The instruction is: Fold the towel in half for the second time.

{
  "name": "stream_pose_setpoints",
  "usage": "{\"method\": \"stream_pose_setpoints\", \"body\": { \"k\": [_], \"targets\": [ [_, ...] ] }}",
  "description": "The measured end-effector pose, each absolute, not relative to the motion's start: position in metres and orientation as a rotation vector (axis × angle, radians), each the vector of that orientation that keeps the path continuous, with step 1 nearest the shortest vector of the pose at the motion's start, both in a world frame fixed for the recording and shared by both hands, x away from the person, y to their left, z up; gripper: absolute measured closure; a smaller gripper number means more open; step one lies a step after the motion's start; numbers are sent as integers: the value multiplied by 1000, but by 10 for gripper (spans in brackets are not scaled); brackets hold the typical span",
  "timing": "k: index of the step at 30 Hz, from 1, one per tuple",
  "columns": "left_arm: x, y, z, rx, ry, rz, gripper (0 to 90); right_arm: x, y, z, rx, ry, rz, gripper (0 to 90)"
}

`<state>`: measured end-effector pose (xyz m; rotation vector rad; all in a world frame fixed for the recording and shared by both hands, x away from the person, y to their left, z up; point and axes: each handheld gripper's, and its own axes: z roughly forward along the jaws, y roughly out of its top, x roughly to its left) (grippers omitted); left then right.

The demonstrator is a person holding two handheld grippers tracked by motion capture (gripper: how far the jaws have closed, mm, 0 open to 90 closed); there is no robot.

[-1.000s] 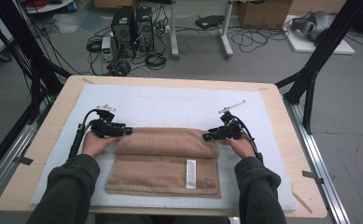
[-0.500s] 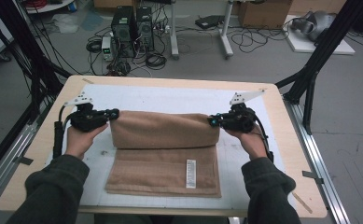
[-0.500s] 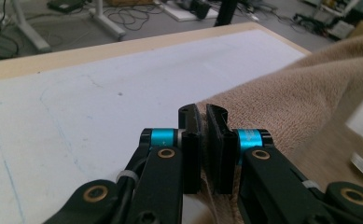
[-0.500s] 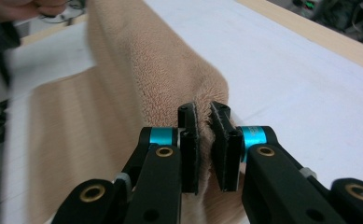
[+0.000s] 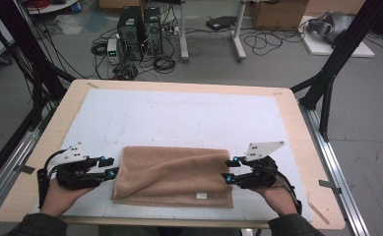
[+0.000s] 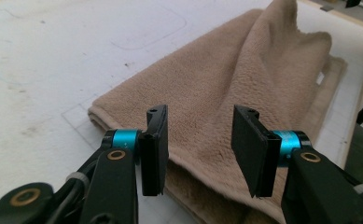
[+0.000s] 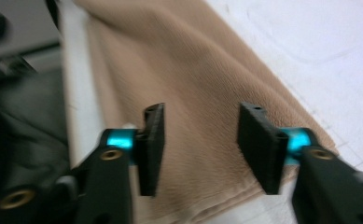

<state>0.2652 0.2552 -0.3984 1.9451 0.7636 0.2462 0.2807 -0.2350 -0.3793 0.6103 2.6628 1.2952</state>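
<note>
The folded brown towel (image 5: 174,177) lay on the white mat (image 5: 179,118) near the person's edge of the table. The left gripper (image 5: 111,167) and the right gripper (image 5: 227,170) stood just beside its two short ends, jaws spread, nothing between them; they had just been opening. To do the release well, both should draw back level and together, so the fold was not dragged. Half a second before, they held the far edge lifted, farther up the mat
</note>
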Motion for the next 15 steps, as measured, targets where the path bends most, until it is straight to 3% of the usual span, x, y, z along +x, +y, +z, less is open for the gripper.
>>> {"method": "stream_pose_setpoints", "body": {
  "k": [8, 11, 15],
  "targets": [
    [282, 228, -430, 2129, 783, 251, 649, 289, -213, -427, 608, 2767, 1166, 692],
    [280, 222, -440, 2136, 753, 299, 820, 289, -211, -437, 608, 2771, 1212, 850],
    [281, 227, -435, 2098, 787, 324, 872, 281, -214, -424, 572, 2771, 1259, 867]
  ]
}}
